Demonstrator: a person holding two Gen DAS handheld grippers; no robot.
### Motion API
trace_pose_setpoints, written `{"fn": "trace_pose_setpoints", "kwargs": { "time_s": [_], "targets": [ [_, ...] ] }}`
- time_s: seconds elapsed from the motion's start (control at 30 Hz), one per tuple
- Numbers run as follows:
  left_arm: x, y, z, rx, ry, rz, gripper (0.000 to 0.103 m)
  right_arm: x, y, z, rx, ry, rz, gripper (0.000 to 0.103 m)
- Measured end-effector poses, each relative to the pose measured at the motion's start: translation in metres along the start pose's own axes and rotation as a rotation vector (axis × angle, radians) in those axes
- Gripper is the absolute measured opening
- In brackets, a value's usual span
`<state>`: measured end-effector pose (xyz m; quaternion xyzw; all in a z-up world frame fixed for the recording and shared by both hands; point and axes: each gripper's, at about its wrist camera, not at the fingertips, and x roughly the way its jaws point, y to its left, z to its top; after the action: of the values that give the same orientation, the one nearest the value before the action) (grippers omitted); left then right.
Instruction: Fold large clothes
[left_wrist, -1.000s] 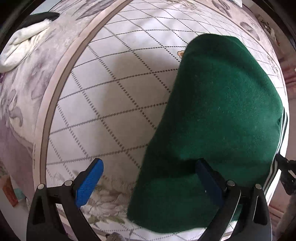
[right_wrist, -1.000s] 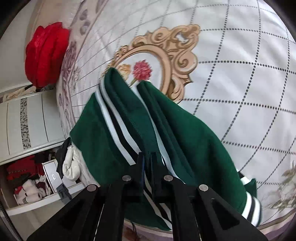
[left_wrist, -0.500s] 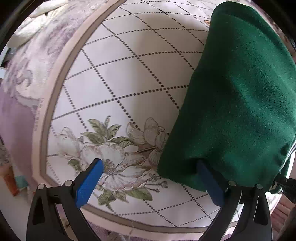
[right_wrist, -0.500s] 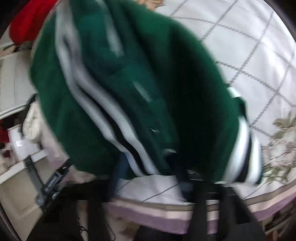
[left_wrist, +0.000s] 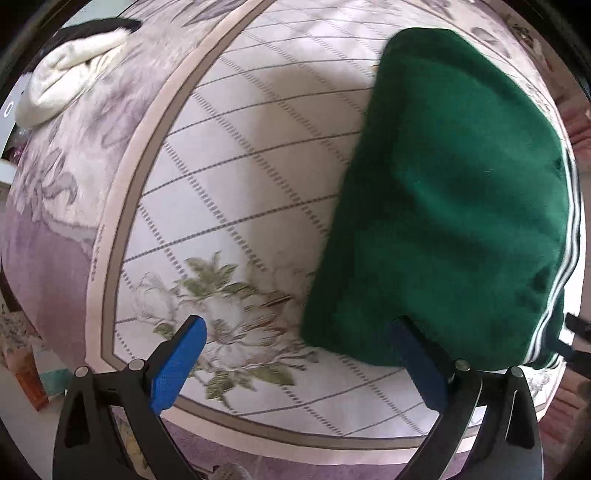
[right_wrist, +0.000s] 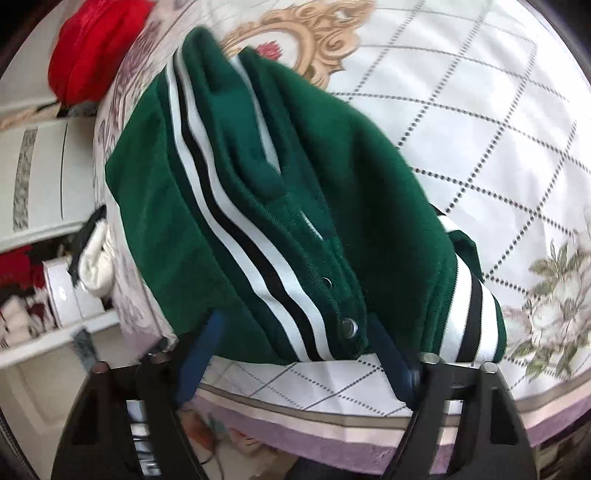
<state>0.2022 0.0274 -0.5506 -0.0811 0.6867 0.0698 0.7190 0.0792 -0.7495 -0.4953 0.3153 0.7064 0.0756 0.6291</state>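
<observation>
Thick green fleece jacket (right_wrist: 258, 206), striped trim, centre frame: soft, bulky, floppy; grasp at snap-button hem. Right gripper (right_wrist: 295, 354) opening, released; left gripper (left_wrist: 295, 354) spread, empty.

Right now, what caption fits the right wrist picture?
Folded green fleece jacket with white-and-black stripes resting on the quilted floral bedspread.

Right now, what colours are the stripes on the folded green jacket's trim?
White and black bands on the folded green jacket, clearest in the right wrist view.
</observation>
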Motion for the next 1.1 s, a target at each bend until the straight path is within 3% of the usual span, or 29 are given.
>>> {"fn": "trace_pose_setpoints", "kwargs": {
  "time_s": [0.13,0.37,0.5,0.6,0.7,0.9,1.1],
  "targets": [
    [0.006,-0.026,0.001,0.053,0.002,0.010,0.103,0.026,0.000,0.005,-0.009,0.033,-0.109,0.083],
    [0.023,-0.061,0.008,0.115,0.008,0.008,0.103,0.049,0.018,0.012,-0.030,0.002,-0.153,0.083],
    [0.027,-0.079,0.018,0.132,0.003,0.019,0.103,0.047,0.024,0.007,-0.068,-0.031,-0.177,0.061],
    [0.027,-0.080,0.021,0.125,0.006,0.013,0.103,0.037,0.029,0.006,-0.086,-0.062,-0.228,0.017],
    [0.024,-0.069,0.033,0.125,0.002,0.011,0.103,0.016,0.025,0.001,-0.038,-0.087,-0.179,0.014],
    [-0.003,-0.058,0.030,0.084,-0.013,-0.014,0.103,0.008,0.023,0.012,-0.034,-0.105,-0.219,0.014],
    [-0.015,-0.048,0.078,0.016,-0.059,-0.049,0.103,0.004,0.036,0.037,-0.125,0.007,-0.248,0.020]
  ]
}}
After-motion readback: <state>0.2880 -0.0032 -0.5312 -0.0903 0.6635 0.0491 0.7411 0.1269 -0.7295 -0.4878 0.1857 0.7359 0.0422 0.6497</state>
